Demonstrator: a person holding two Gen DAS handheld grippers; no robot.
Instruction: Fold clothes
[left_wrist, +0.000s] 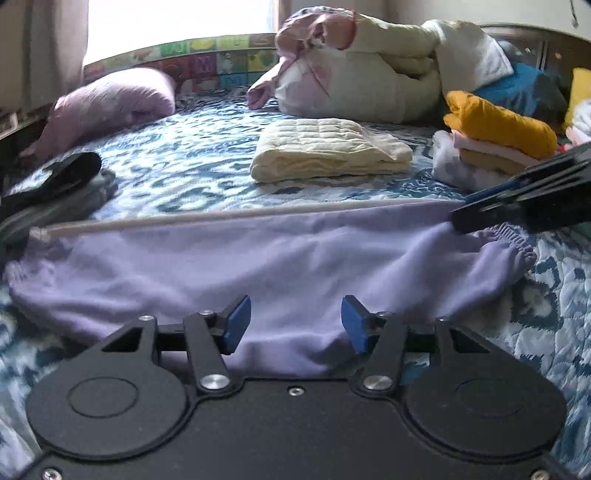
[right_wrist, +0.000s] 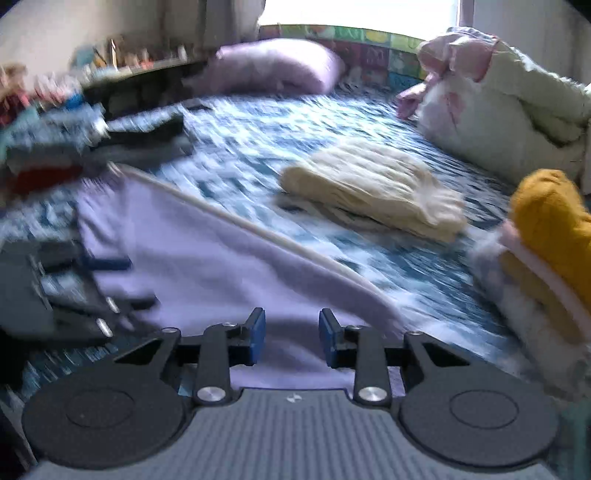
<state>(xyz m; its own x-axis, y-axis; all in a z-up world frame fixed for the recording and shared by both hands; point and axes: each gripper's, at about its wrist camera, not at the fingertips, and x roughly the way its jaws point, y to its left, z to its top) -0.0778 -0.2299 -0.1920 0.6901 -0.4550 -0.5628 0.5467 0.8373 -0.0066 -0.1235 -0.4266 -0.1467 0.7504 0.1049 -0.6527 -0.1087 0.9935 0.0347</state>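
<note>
A lavender garment (left_wrist: 258, 266) with a cream stripe along its far edge lies flat across the blue patterned bedspread (left_wrist: 192, 162). My left gripper (left_wrist: 295, 325) is open, its blue pads (left_wrist: 236, 325) low over the garment's near edge. My right gripper (right_wrist: 291, 336) is open too, over the same lavender garment (right_wrist: 207, 266) at its right end; the right wrist view is blurred. The right gripper also shows in the left wrist view (left_wrist: 524, 206), at the garment's gathered cuff (left_wrist: 513, 243). The left gripper shows blurred at the left of the right wrist view (right_wrist: 74, 295).
A folded cream quilted cloth (left_wrist: 325, 147) lies behind the garment. A stack of folded mustard and pink clothes (left_wrist: 495, 144) stands at the right. A bundled white duvet (left_wrist: 376, 70), a lilac pillow (left_wrist: 107, 107) and dark clothes (left_wrist: 62, 184) at the left lie around.
</note>
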